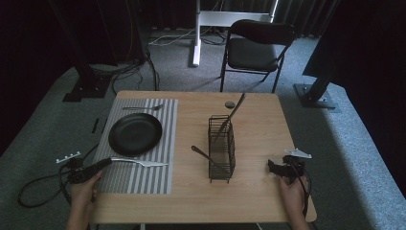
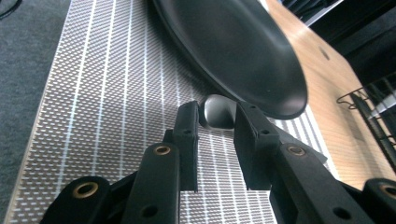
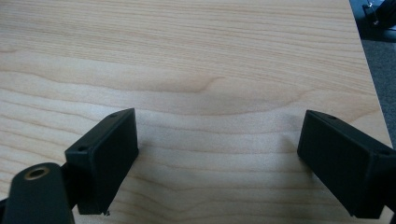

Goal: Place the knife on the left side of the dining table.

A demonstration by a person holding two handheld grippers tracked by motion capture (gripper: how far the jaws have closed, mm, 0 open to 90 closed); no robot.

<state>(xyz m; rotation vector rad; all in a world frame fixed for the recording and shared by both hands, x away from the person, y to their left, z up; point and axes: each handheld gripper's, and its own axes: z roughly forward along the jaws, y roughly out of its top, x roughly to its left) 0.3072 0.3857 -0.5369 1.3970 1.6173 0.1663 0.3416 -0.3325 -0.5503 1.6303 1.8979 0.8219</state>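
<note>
At the desk's left edge, my left gripper has the knife handle between its jaws, barely parted, on the striped mat below the plate (place-setting order). Right gripper rests near the right edge, jaws wide and empty.

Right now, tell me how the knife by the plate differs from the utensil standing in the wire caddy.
The knife lies flat on the striped placemat; the utensil leans upright in the wire caddy.
The left gripper is at the knife's handle; the caddy utensil stands untouched.
Both look like slim metal cutlery.
</note>
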